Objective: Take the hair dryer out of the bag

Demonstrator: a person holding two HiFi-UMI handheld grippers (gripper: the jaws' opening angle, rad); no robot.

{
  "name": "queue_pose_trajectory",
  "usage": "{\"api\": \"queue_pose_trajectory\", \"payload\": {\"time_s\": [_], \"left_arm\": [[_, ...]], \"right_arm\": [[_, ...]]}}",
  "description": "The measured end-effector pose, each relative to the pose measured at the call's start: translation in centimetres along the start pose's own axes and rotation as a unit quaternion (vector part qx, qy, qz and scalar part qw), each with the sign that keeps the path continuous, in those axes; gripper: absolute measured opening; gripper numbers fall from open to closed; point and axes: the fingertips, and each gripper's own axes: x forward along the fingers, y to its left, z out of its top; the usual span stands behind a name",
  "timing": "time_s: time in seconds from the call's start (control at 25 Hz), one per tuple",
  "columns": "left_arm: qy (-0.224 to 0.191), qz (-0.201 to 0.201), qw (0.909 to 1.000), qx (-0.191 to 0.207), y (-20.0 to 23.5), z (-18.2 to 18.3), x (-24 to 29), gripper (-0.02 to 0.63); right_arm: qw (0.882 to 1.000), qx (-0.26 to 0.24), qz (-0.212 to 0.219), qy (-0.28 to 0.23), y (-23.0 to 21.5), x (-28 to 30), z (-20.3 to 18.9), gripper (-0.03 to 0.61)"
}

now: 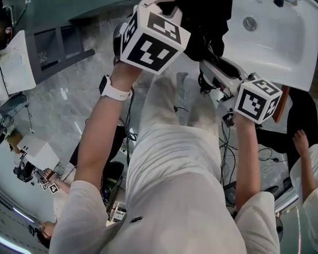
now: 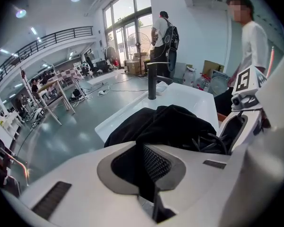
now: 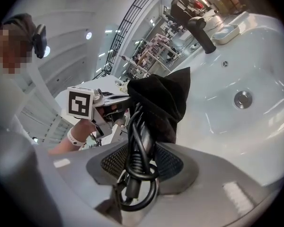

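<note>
You're pinching bag (image 2: 175, 122) edge shut in left gripper (image 2: 146, 169); right gripper (image 3: 139, 167) clamping coiled dryer cord (image 3: 136, 126), running up into bag.

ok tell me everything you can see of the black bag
The bag is soft, matte black cloth, limp and crumpled, with no print showing. It is held bunched over the white sink; whether it rests on it is unclear. One fold is pinched in the left gripper, which is shut on it. A bundled black cord runs out of its opening into the right gripper.
</note>
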Motion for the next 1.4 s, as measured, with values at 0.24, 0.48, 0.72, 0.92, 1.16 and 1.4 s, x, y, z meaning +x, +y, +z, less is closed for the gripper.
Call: {"api": "queue_pose_trajectory", "payload": {"time_s": [0.24,0.48,0.72,0.92,1.16,1.4], "left_arm": [[-0.005,0.002,0.9999,-0.013,0.2,-0.2,-0.2,0.021],[-0.015,-0.002,0.9989,-0.044,0.7,-0.5,0.3,0.021],[-0.042,-0.033,0.9956,-0.077,0.9,-1.1,1.2,0.021],[-0.061,-0.070,0.9892,-0.113,0.4,-1.7,1.9,0.023],[-0.093,-0.104,0.9764,-0.165,0.5,-1.3,2.3,0.028],[-0.117,-0.134,0.9573,-0.228,0.1,-1.8,1.0,0.026]], "right_arm": [[1.000,0.003,0.014,-0.004,0.9,-1.4,-0.2,0.183],[0.999,0.002,0.039,-0.007,1.6,-2.6,-0.6,0.183],[0.995,0.042,0.088,-0.037,2.0,-3.8,-0.4,0.183],[0.988,0.061,0.132,-0.057,2.6,-4.8,-0.2,0.182],[0.980,0.075,0.170,-0.065,3.4,-5.2,0.1,0.181],[0.973,0.065,0.210,-0.064,7.1,-6.0,-0.6,0.181]]}}
